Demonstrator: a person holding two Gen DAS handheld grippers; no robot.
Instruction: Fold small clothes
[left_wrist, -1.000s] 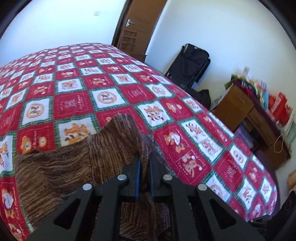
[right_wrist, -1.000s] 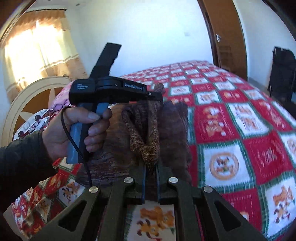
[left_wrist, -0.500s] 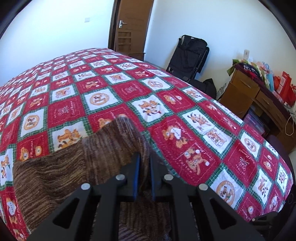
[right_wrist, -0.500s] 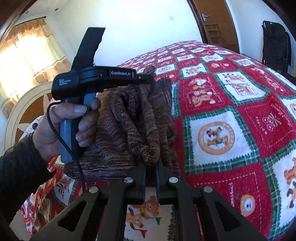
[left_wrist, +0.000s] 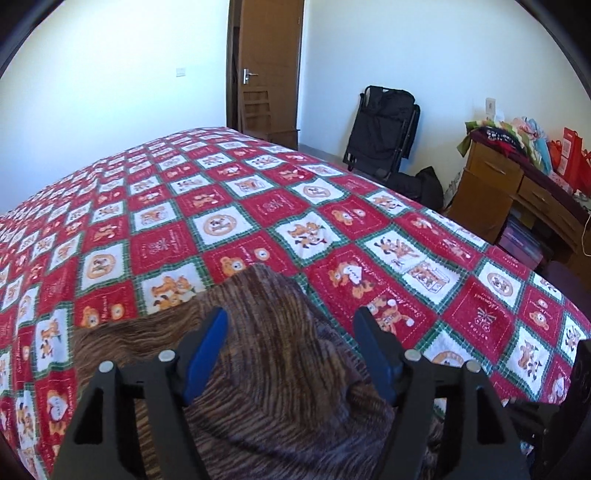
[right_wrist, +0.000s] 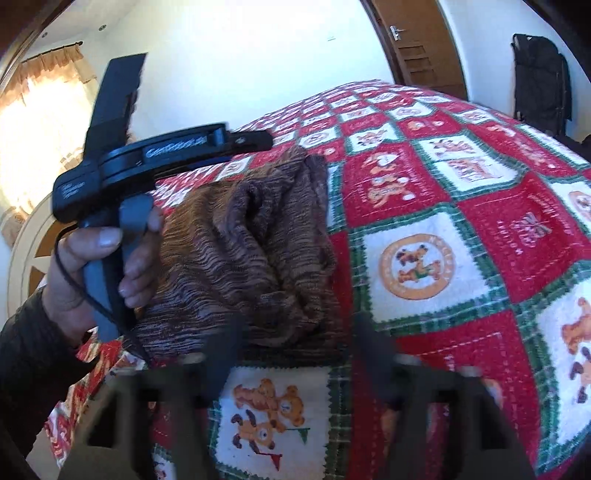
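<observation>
1. Bedroom, patchwork quilt (left_wrist: 258, 206): brown knit (left_wrist: 280, 354) lying bunched on quilt, filling the 6 o'clock stretch of the left wrist view.

2. Left gripper (left_wrist: 291, 328): jaws opening, standing wide apart over the knit; cloth below and between them, not pinched. Blue pads (left_wrist: 207, 354) clear of the fabric.

3. Right gripper (right_wrist: 295, 332): jaws opening too, blurred at 6 o'clock of its own view, apart and empty; near hem of the knit (right_wrist: 251, 251) just beyond the tips.

4. Seen from the right: knit doubled over on itself, a fold ridge running from 12 toward 6 o'clock, surface puckered and lumpy rather than flat.

5. Hand (right_wrist: 99, 273) at 9 o'clock in the right view, wrapped round the left gripper's handle, dark sleeve (right_wrist: 33, 365) below it.

6. Step in hand, by the look of things: letting go after a fold, both corners dropped.

7. Doing it well: lifting both grippers straight off, jaws fully wide, so no loop of yarn snags on a pad and drags the layer back.

8. Next, likely: pressing or smoothing the lumps outward from the ridge before any second fold; loose knit stretches and slumps, so edges want squaring first.

9. Risk: uneven corners at 12 o'clock, one layer peeking past the other; re-gripping both layers together there, not the top one alone.

10. Backdrop: door (left_wrist: 266, 70), black bag (left_wrist: 384, 129) and cluttered desk (left_wrist: 517, 192) at 12 to 3 o'clock, well apart from the work.
</observation>
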